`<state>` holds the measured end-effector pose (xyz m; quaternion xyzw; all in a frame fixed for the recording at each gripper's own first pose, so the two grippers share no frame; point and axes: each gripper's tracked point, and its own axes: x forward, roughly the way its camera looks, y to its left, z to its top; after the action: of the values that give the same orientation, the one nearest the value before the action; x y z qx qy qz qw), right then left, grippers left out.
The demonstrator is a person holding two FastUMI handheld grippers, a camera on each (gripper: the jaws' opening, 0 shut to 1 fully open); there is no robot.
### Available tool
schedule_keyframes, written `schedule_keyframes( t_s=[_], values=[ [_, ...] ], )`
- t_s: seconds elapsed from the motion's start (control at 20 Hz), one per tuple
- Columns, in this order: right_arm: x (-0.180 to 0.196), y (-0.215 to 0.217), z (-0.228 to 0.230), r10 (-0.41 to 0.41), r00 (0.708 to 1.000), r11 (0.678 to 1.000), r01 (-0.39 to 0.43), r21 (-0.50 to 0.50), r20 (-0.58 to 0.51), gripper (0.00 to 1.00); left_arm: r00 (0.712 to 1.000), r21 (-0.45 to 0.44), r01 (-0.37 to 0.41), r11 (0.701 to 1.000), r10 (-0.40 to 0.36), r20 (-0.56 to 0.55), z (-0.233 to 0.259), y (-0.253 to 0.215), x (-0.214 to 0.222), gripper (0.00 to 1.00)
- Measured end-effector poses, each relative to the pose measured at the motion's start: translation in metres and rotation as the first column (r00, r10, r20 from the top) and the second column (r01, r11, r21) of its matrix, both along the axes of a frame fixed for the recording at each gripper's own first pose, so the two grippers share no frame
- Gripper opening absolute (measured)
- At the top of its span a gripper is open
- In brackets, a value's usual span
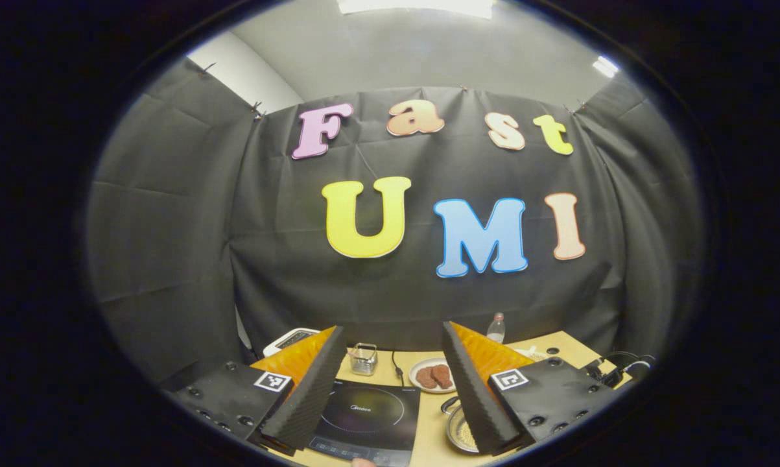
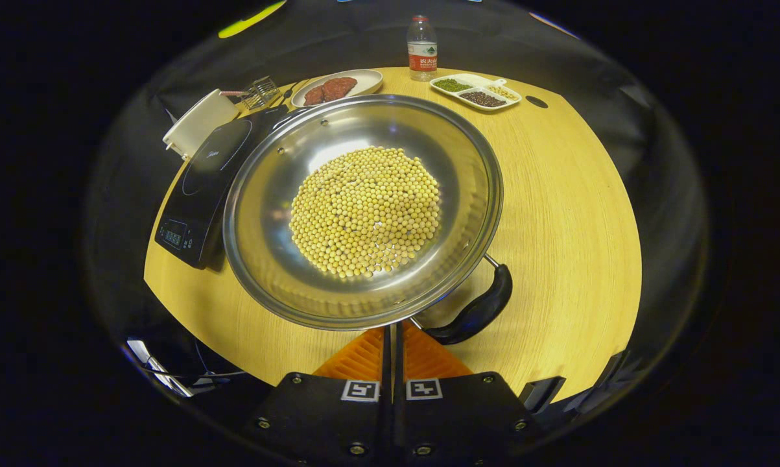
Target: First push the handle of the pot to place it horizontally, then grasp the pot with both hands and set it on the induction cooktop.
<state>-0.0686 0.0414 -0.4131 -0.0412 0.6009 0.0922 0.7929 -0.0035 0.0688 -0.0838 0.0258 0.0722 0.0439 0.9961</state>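
One steel pot (image 2: pixel 364 211), heaped with yellow beans (image 2: pixel 366 211), is seen from above in the right gripper view, resting on the wooden surface (image 2: pixel 558 214) just beside one black induction cooktop (image 2: pixel 205 188), its rim overlapping the cooktop's edge in the picture. The pot's black handle (image 2: pixel 477 310) is shown pointing toward the lower right, just beside the right hand-held gripper (image 2: pixel 393 340), whose two orange fingers are pressed together with nothing seen between them, their tips at the pot's near rim; contact cannot be told. At the far edge in this view are counted one water bottle (image 2: pixel 421 48), one divided tray (image 2: pixel 475 91) with three kinds of grain, one plate (image 2: pixel 338 86) carrying two reddish patties (image 2: pixel 330 89), one small wire basket (image 2: pixel 261 91) and one white box (image 2: pixel 192 123). The left gripper view is taken from lower and farther back, with the booth wall rising ahead: the left hand-held gripper (image 1: pixel 390 383) is held wide open and empty above the surface (image 1: pixel 561 344), and the cooktop (image 1: pixel 370 415) is framed between its fingers. Here the pot (image 1: pixel 458 428) is glimpsed as a sliver of rim beside the right-hand finger, while the plate (image 1: pixel 432 375), the bottle (image 1: pixel 496 327), the basket (image 1: pixel 364 359) and a black power cord (image 1: pixel 396 366) are seen beyond. Dark cables (image 1: pixel 613 370) are gathered at that view's right edge.
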Motion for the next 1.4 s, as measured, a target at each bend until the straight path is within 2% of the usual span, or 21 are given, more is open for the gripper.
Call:
schedule_keyframes(
  t_s=[0.45,0.75,0.9,1.4],
  values=[
    [0.023,-0.042,0.007,-0.092,0.995,0.994,0.095,-0.058,0.049,0.01,1.0,-0.002,0.025,1.0,-0.025,0.003,0.002,-0.012,-0.001,0.97],
    [0.044,-0.066,0.007,-0.113,0.991,0.989,0.119,-0.084,0.077,0.01,0.999,0.006,0.04,0.999,-0.04,-0.006,0.0,-0.022,0.005,0.95],
    [0.056,-0.079,0.004,-0.114,0.99,0.987,0.122,-0.102,0.084,0.01,0.999,0.011,0.05,0.999,-0.05,-0.014,-0.003,-0.027,0.007,0.97],
    [0.093,-0.104,0.001,-0.172,0.979,0.979,0.183,-0.094,0.112,0.01,0.998,0.015,0.043,0.999,-0.043,-0.044,-0.015,-0.026,0.012,0.96]
  ],
)
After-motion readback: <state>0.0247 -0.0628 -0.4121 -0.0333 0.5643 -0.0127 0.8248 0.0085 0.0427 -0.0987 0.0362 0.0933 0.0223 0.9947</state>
